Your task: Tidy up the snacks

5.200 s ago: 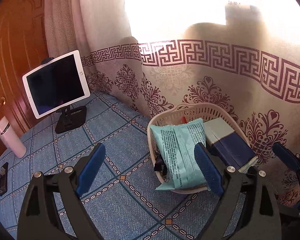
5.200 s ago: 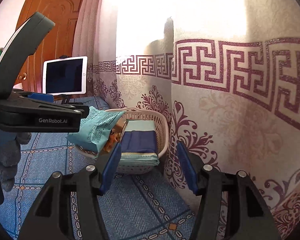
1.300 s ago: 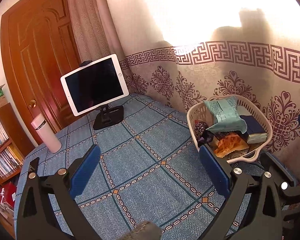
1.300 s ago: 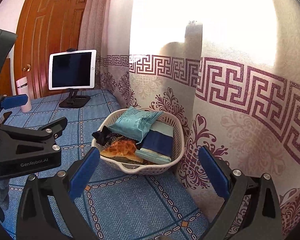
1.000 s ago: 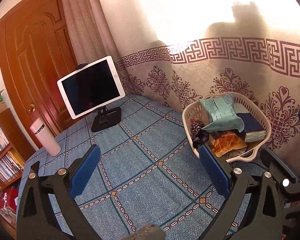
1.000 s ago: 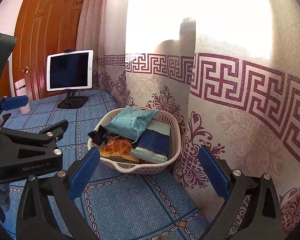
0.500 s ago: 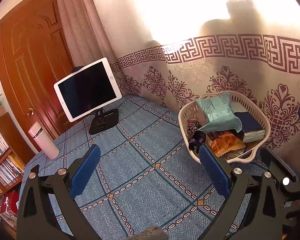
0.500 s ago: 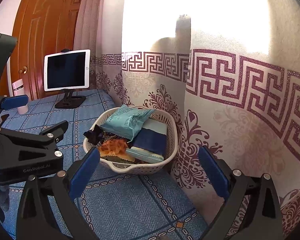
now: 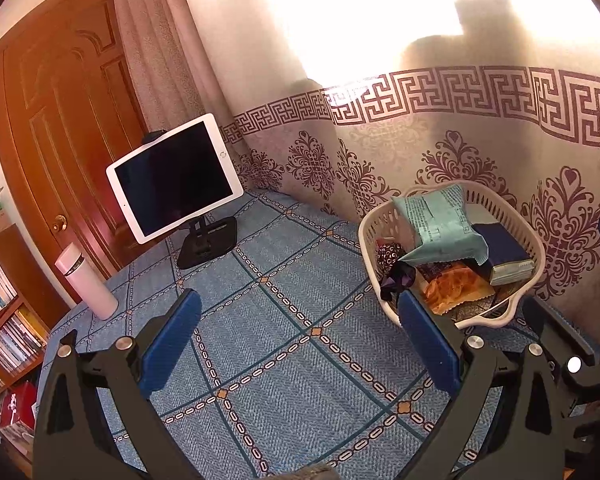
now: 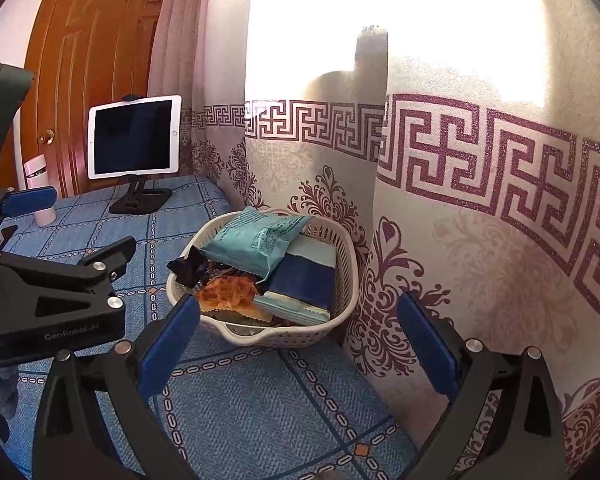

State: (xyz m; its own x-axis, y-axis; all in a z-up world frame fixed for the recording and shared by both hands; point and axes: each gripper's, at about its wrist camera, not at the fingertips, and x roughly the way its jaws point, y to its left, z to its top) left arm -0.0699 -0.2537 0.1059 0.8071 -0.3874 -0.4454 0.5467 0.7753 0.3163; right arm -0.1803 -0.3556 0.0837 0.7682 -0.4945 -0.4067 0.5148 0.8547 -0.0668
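Observation:
A white plastic basket (image 9: 538,254) (image 10: 342,248) stands on the blue patterned tablecloth against the curtain. It holds a teal snack bag (image 9: 440,224) (image 10: 260,240) on top, a dark blue packet (image 9: 500,244) (image 10: 306,280), an orange snack pack (image 9: 454,286) (image 10: 228,292) and a dark purple wrapper (image 9: 396,280) (image 10: 190,268). My left gripper (image 9: 300,338) is open and empty, held back from the basket, over the cloth to its left. My right gripper (image 10: 298,338) is open and empty, just in front of the basket. The left gripper's body (image 10: 48,292) shows in the right wrist view.
A tablet on a black stand (image 9: 172,176) (image 10: 134,138) stands at the far side of the table. A pink bottle (image 9: 86,282) (image 10: 40,190) stands near the left edge. A wooden door and bookshelves (image 9: 4,320) lie beyond. The patterned curtain (image 10: 480,220) hangs close on the right.
Both grippers have drawn back from the basket over the last seconds and opened wide; in the last second they barely shift. The basket's contents stay put.

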